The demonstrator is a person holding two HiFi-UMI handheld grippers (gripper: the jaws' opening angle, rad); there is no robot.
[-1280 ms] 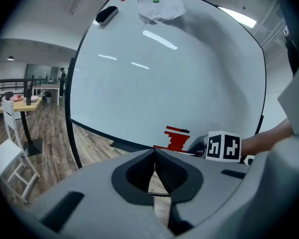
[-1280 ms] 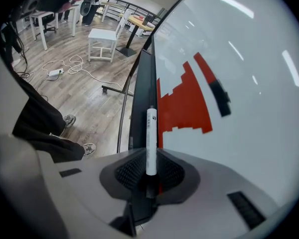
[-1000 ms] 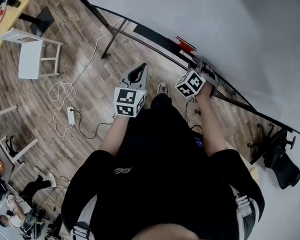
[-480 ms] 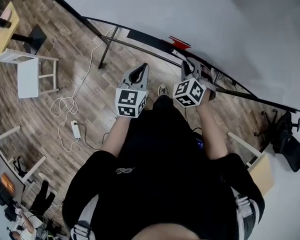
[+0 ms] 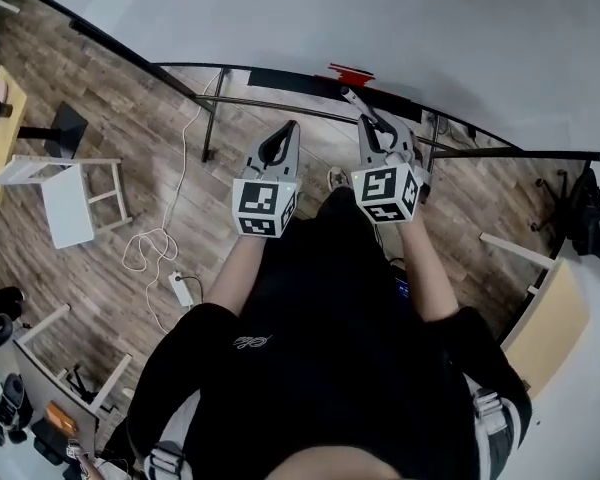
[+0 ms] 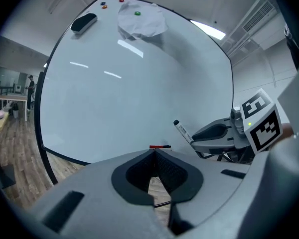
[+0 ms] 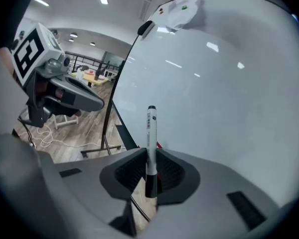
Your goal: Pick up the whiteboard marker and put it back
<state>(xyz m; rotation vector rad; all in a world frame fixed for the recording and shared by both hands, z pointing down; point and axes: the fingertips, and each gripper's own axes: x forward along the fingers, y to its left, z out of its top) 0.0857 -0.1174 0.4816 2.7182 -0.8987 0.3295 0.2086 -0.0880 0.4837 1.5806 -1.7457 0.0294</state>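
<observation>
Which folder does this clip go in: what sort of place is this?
Probably an open office or lab workspace: a large freestanding whiteboard, desks across a wood-plank floor, and a black office chair.

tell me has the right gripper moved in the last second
Yes. The right gripper, shut on the marker, has lifted off the whiteboard tray, toward its red piece.

White barrel, black ends on whiteboard marker (image 7: 150, 128). Grey shells with black linings on left gripper (image 6: 154, 152) and right gripper (image 7: 149, 152); black-and-white squares on cubes (image 5: 264, 206). Red strip (image 5: 350, 73) under white whiteboard (image 5: 430, 28); brown plank floor (image 5: 110, 118) below.
</observation>
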